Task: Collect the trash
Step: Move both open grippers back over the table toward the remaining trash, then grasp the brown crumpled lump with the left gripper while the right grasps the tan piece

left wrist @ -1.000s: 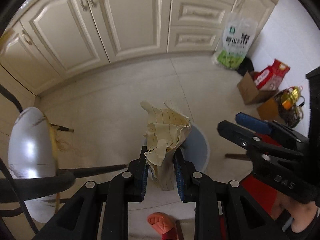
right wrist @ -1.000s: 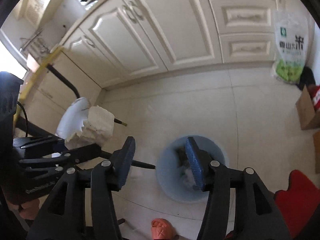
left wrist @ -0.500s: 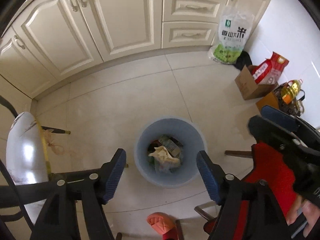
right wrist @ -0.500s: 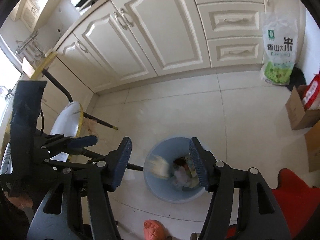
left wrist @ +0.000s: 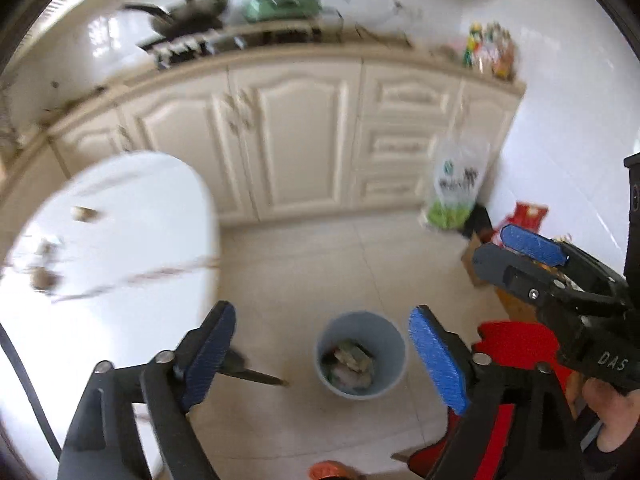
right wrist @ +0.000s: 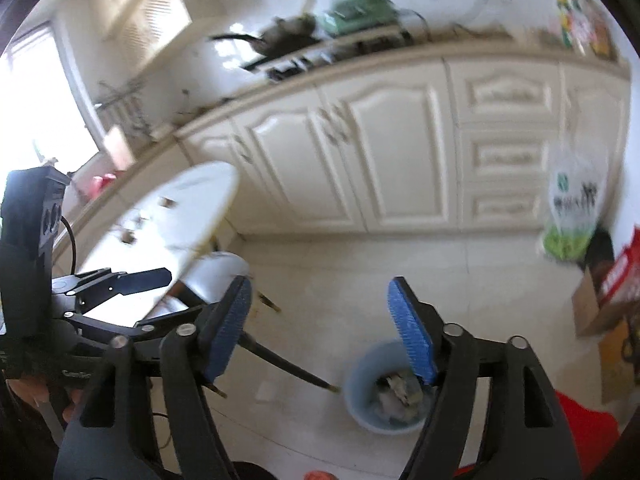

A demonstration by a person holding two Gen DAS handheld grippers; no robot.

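Observation:
A light blue trash bin (left wrist: 360, 354) stands on the tiled floor below me, with crumpled paper and wrappers (left wrist: 350, 362) inside. My left gripper (left wrist: 320, 360) hangs high above it, jaws opening wide, nothing between them. My right gripper (right wrist: 324, 334) is also raised, its jaws opening and empty, with the bin (right wrist: 386, 390) low behind its right finger. Each gripper shows at the edge of the other's view. A white round table (left wrist: 112, 248) at the left carries a few small scraps (left wrist: 84, 214).
Cream kitchen cabinets (left wrist: 304, 140) line the far wall, with a wok and clutter on the counter. A rice bag (left wrist: 456, 184), a cardboard box and red packages sit at the right wall. A red chair seat (left wrist: 516, 344) is near the bin, an orange slipper (left wrist: 328, 472) below.
The left gripper let go of the crumpled yellow paper, which dropped into the bin. Both grippers opened wider, rose well above the bin and tilted up toward the cabinets and table.

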